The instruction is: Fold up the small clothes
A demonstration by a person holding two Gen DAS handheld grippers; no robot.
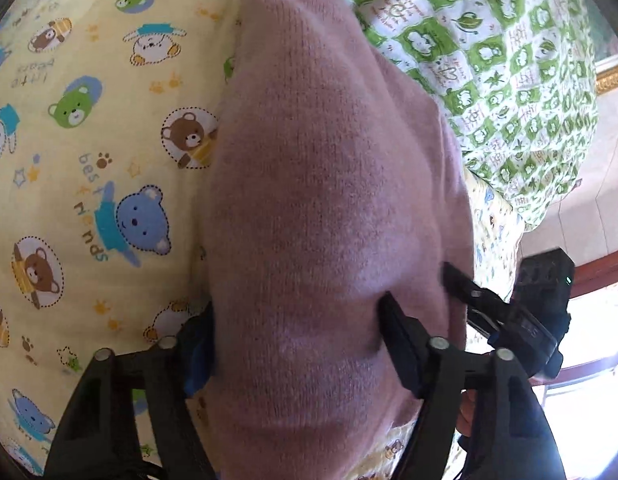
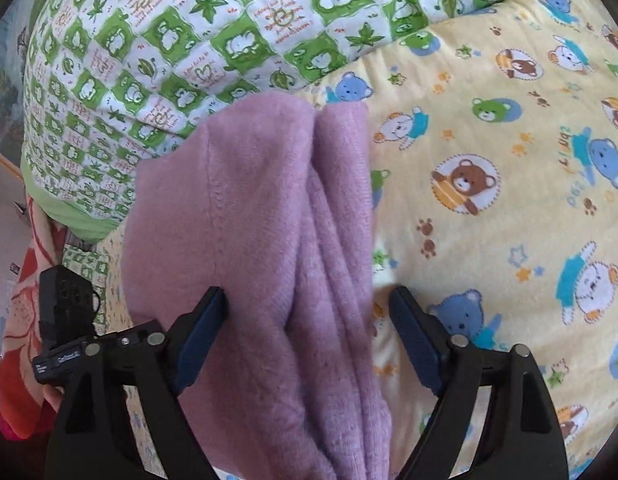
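Note:
A small pink knit garment (image 1: 329, 200) lies on the yellow bear-print sheet (image 1: 89, 140). In the left wrist view it bulges up between my left gripper's (image 1: 301, 328) two fingers, which stand wide apart on either side of it. In the right wrist view the same garment (image 2: 249, 240) lies in lengthwise folds between my right gripper's (image 2: 309, 312) fingers, which are also spread wide; the right finger stands clear of the cloth. The right gripper also shows in the left wrist view (image 1: 509, 312) at the garment's right edge.
A green-and-white patterned quilt (image 2: 169, 48) is bunched along the far side of the bed, also seen in the left wrist view (image 1: 509, 80). An orange-red blanket (image 2: 25, 320) lies at the left in the right wrist view. The bed's edge and floor lie beyond (image 1: 605, 152).

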